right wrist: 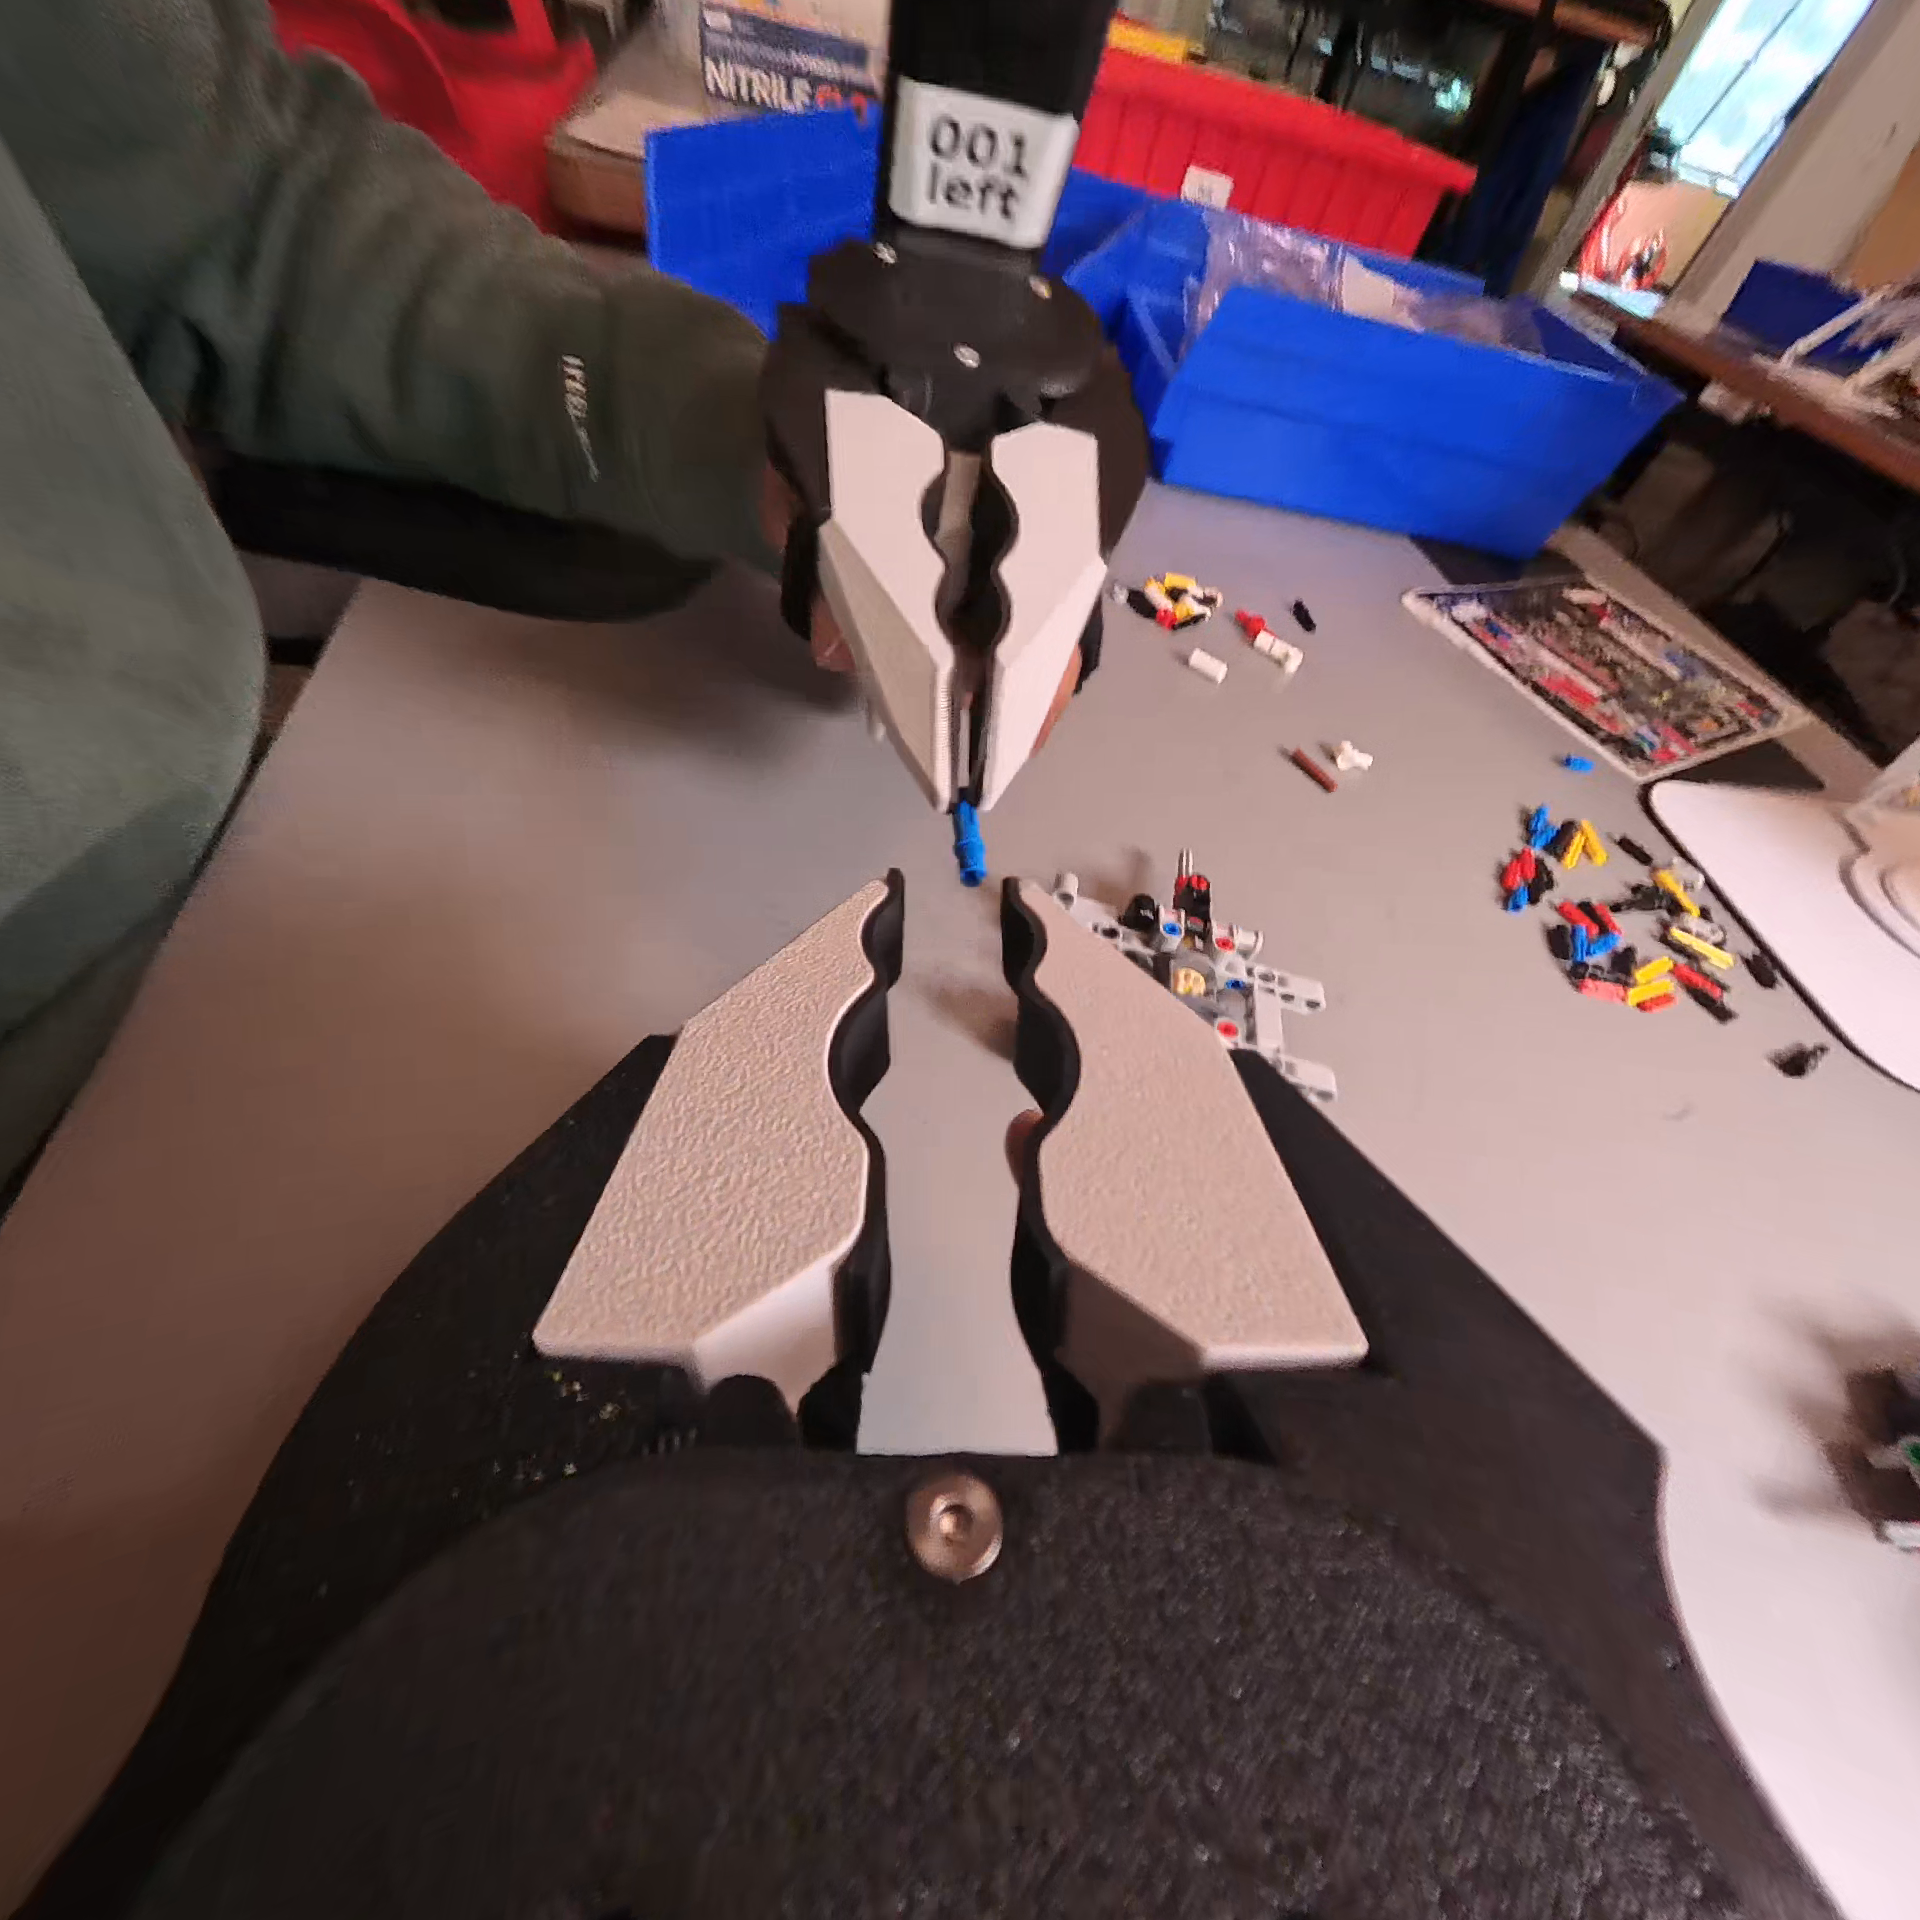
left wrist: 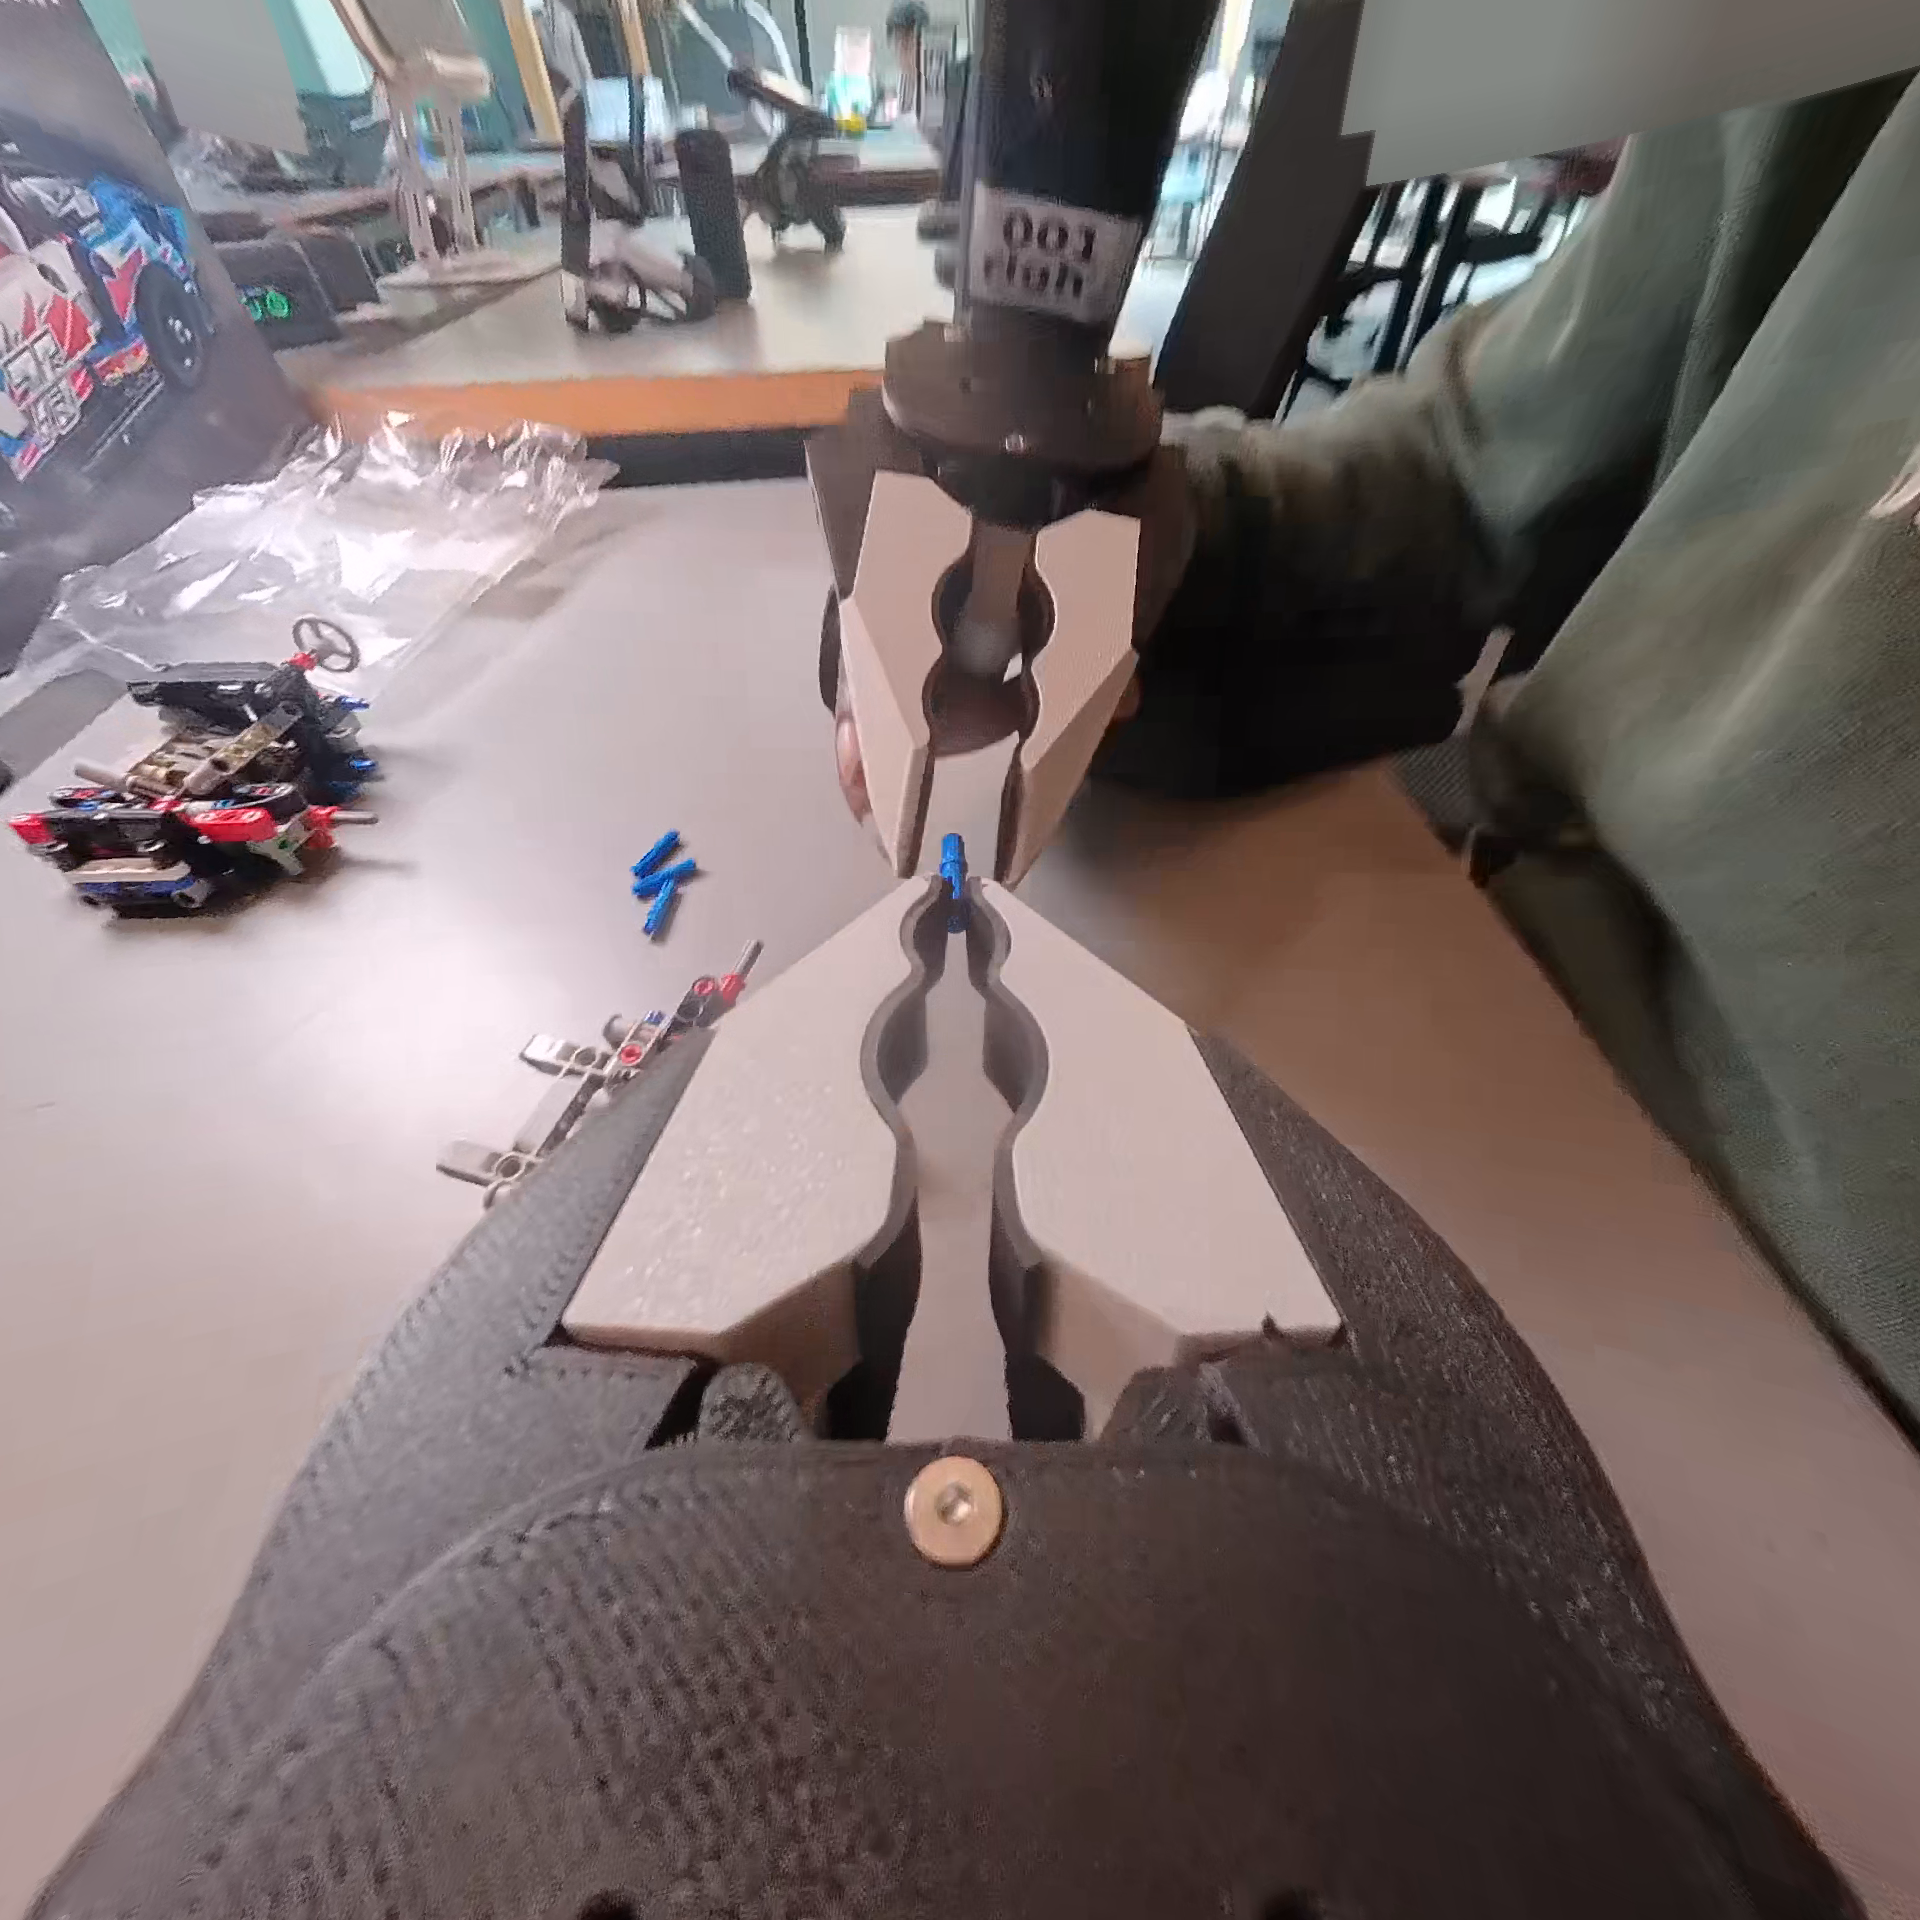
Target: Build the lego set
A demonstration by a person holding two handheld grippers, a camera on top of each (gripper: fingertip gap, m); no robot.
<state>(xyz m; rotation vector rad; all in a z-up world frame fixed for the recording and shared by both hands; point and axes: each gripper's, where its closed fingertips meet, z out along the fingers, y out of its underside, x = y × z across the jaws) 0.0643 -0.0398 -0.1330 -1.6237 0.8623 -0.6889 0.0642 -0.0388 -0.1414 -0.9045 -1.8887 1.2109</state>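
My left gripper (left wrist: 951,885) is shut on a small blue pin (left wrist: 951,860). The pin sticks out forward past its fingertips, above the grey table (left wrist: 312,1039). The right wrist view shows the same: the left gripper (right wrist: 966,802) pinches the blue pin (right wrist: 968,844), which points down toward me. My right gripper (right wrist: 951,886) is open. Its fingertips stand on either side of the pin's free end, with a gap on both sides. In the left wrist view the right gripper (left wrist: 957,865) faces mine tip to tip, its fingers spread around the pin.
A partly built brick vehicle (left wrist: 208,769), loose blue pins (left wrist: 660,883), a grey beam assembly (left wrist: 613,1049) and a clear plastic bag (left wrist: 343,520) lie to the left. A grey frame assembly (right wrist: 1205,956), a pile of coloured pins (right wrist: 1621,914), a booklet (right wrist: 1600,675) and blue bins (right wrist: 1403,416) lie to the right. Left and right tips are no more than a few centimetres apart.
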